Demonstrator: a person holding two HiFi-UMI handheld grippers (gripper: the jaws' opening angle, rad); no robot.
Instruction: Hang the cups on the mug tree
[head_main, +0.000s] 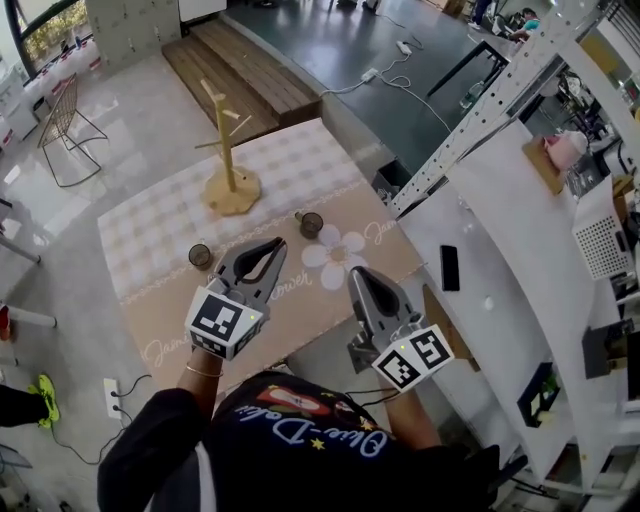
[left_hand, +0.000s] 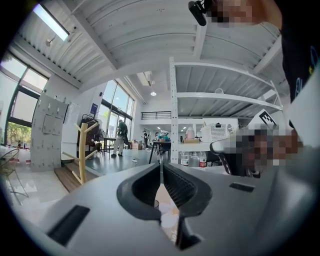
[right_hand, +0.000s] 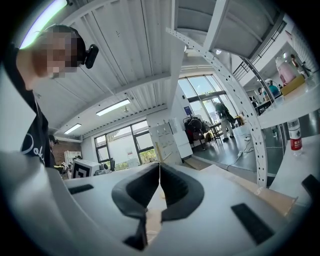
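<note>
The wooden mug tree (head_main: 227, 150) stands bare on its round base at the far side of the cloth-covered table (head_main: 150, 240). Two dark cups sit upright on the cloth: one (head_main: 201, 256) left of my left gripper, the other (head_main: 311, 224) beyond and between both grippers. My left gripper (head_main: 279, 243) hovers over the near middle of the cloth, shut and holding nothing. My right gripper (head_main: 357, 273) is beside the printed flower, also shut and holding nothing. In the left gripper view the mug tree (left_hand: 82, 150) stands far left of the shut left gripper (left_hand: 161, 165). The right gripper (right_hand: 159, 165) shows its tips touching.
A white perforated rack (head_main: 500, 110) and a white counter with a black phone (head_main: 449, 267) run along the table's right side. A wire chair (head_main: 65, 120) and a wooden platform (head_main: 240, 70) lie beyond the table. A power strip (head_main: 112, 397) lies on the floor at left.
</note>
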